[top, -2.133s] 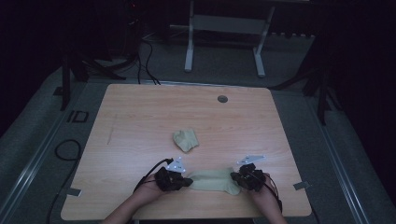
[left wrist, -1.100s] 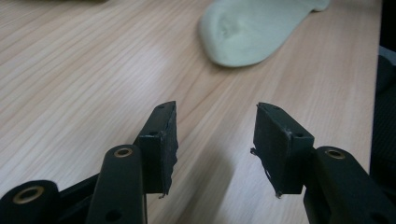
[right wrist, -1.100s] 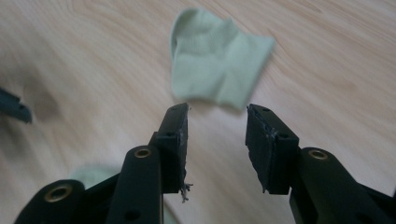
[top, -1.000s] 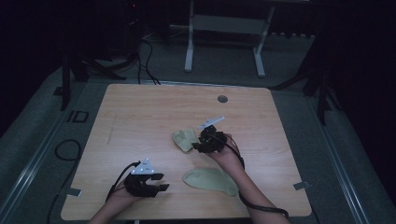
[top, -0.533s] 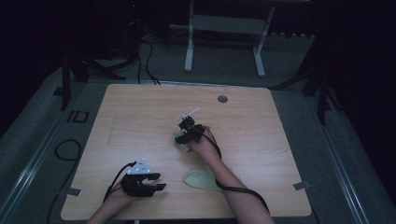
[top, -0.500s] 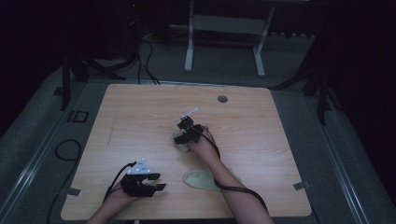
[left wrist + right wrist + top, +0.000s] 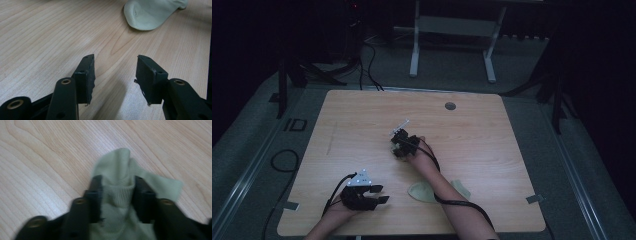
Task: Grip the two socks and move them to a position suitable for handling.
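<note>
A crumpled pale green sock [image 7: 117,165] lies in the middle of the wooden table [image 7: 492,135]. My right gripper [image 7: 117,180] stands down over it; its jaws have just been closing, and the bunched ribbed cuff is pinched between the pads. From above, the right gripper [image 7: 401,145] covers most of that sock [image 7: 397,150]. A second green sock [image 7: 460,188] lies flat near the front edge, partly under the right forearm. My left gripper [image 7: 383,194] rests at the front left, open, with bare wood between its jaws. Ahead of the left gripper [image 7: 115,57] is the flat sock's toe [image 7: 150,15].
A round cable hole [image 7: 450,106] sits near the table's far edge. Behind the table stand a white metal frame [image 7: 452,30] and floor cables [image 7: 367,60]. Tape marks the front corners [image 7: 534,199].
My right gripper moved left and down from beside the crumpled sock onto it, and its jaws closed on the fabric. The left gripper pulled back to the front left and then stayed still.
</note>
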### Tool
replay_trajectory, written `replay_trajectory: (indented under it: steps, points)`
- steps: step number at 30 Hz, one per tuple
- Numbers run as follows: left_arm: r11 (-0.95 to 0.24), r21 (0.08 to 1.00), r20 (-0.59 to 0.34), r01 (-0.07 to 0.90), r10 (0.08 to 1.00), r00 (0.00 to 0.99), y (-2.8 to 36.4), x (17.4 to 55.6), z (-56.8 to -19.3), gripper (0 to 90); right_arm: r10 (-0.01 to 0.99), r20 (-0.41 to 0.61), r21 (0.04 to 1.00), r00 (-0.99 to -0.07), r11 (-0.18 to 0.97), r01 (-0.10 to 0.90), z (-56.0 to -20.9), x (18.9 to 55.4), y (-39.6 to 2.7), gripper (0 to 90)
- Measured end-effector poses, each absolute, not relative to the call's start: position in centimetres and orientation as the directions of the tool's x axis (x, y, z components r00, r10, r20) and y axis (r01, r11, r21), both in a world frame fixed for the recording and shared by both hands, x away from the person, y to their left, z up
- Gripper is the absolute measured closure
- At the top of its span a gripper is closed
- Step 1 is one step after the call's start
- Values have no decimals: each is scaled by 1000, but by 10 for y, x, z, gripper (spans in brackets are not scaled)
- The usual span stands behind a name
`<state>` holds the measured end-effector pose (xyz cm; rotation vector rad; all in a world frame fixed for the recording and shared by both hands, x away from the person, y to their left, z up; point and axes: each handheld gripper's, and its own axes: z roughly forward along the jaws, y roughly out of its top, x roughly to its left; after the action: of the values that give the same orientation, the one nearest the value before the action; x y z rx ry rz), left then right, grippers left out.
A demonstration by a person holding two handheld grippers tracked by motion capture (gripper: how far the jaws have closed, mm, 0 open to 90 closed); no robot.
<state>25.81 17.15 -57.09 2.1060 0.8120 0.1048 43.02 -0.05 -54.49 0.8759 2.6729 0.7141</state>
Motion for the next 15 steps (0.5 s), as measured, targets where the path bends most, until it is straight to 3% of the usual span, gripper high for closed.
replay_trajectory:
  steps: [7,15]
  points:
    - [-415,749,-215,517,585,782,172,259,-571,491,615,-75,513,-785,699,498,-542,431,-2,786]
    - [-404,751,-222,523,591,775,173,260,-572,485,638,-82,583,-766,654,483,-501,425,-25,794]
